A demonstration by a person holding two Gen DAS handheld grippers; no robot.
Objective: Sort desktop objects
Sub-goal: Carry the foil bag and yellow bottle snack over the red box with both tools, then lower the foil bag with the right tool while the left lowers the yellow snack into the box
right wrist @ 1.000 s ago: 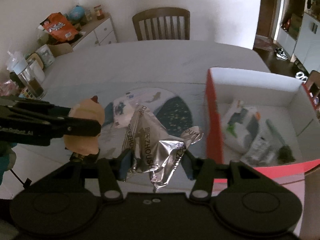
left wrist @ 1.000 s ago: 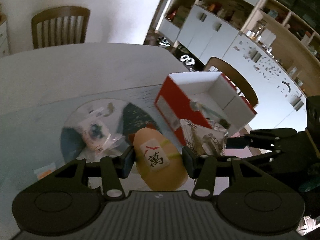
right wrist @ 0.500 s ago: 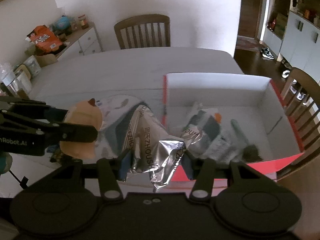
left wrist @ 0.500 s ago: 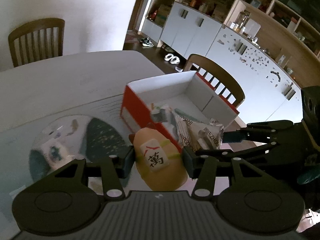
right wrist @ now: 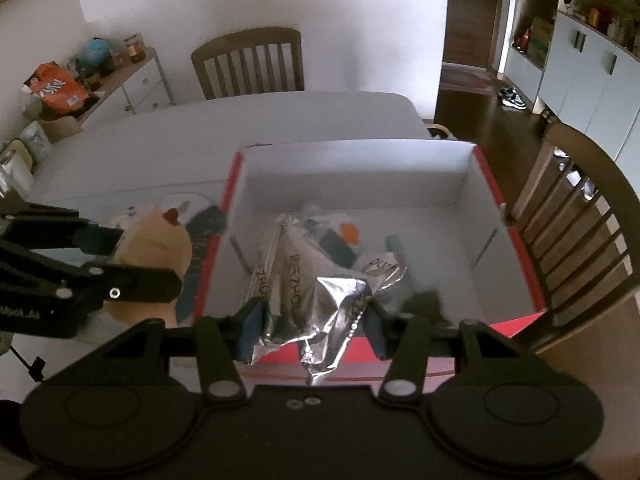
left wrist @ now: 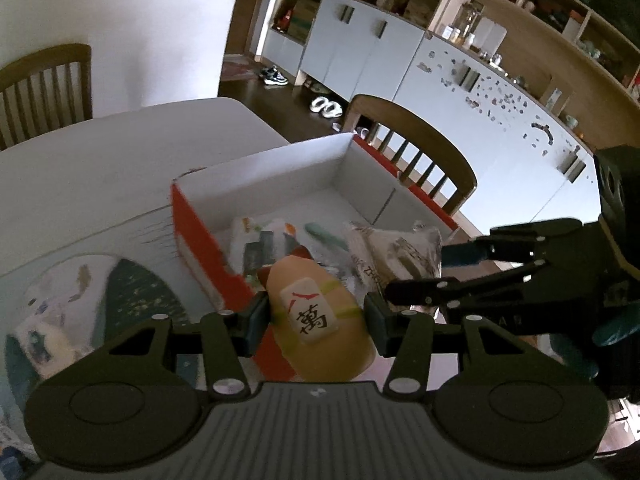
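White walls (right wrist: 360, 20), dark wood floor (right wrist: 480, 96), slatted wooden chair (right wrist: 248, 64), white cabinets (left wrist: 360, 60), open shelving (left wrist: 520, 20).

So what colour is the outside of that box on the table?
Red outside, white inside; the box shows best in the left wrist view.

Both fisheye views are dim and bluish, bowing straight lines toward their edges. Soft daylight brightens the white wall (right wrist: 360, 20) (no hard shadows on the counter (right wrist: 280, 120)). Contents of the red box (right wrist: 500, 208) smear with motion blur.
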